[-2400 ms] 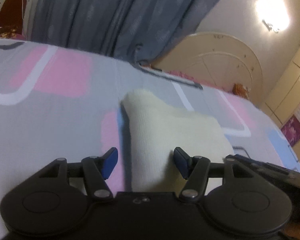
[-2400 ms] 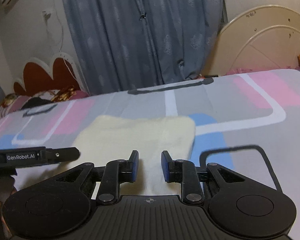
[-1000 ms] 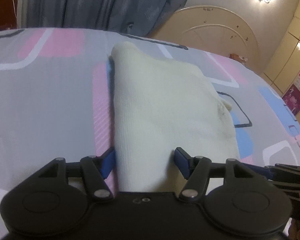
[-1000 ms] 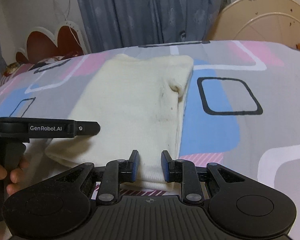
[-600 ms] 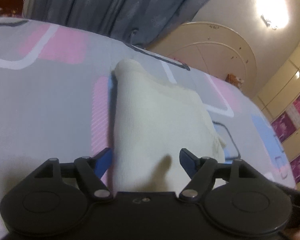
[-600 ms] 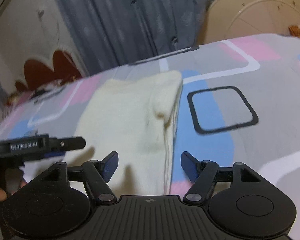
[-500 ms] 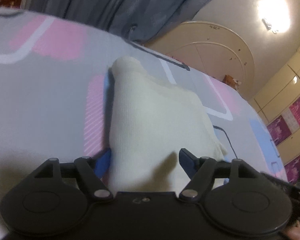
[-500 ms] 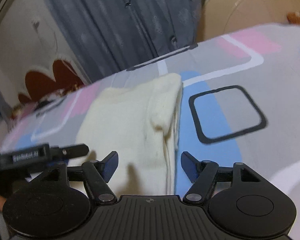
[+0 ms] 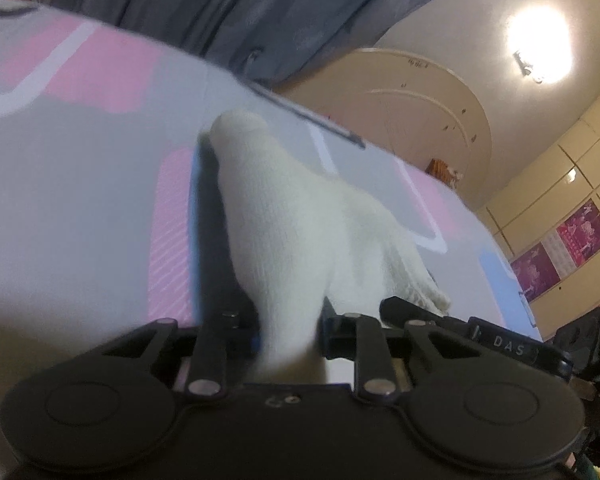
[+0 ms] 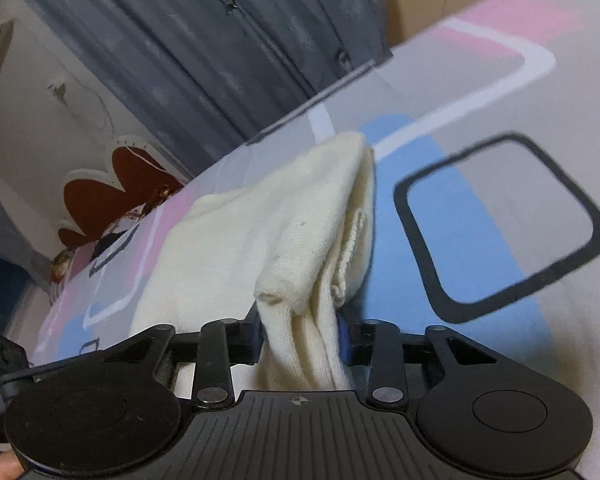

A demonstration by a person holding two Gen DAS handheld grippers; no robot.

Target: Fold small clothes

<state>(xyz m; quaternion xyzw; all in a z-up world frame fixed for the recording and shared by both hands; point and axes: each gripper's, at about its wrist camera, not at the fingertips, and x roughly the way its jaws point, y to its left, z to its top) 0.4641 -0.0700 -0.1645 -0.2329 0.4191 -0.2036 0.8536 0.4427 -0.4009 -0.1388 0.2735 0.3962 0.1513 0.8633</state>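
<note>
A cream knitted garment (image 9: 300,232) lies folded on a bed with a grey, pink and blue patterned sheet (image 9: 80,184). My left gripper (image 9: 290,338) is shut on its near left edge, the cloth bunched between the jaws. My right gripper (image 10: 300,334) is shut on the garment's (image 10: 268,240) near right edge, where several layers and a rolled hem are pinched and lifted a little off the sheet (image 10: 500,216). The right gripper's body (image 9: 480,336) shows at the right in the left wrist view.
Grey-blue curtains (image 10: 220,40) hang behind the bed. A cream arched headboard (image 9: 412,120) stands at the far right, with a wall lamp (image 9: 536,48) above. A red and white scalloped headboard (image 10: 112,192) is at the far left. Cupboards (image 9: 560,184) line the right wall.
Both grippers were open half a second ago, astride the garment's near edge. Both have since closed on the cloth and lifted it slightly, so it bunches up.
</note>
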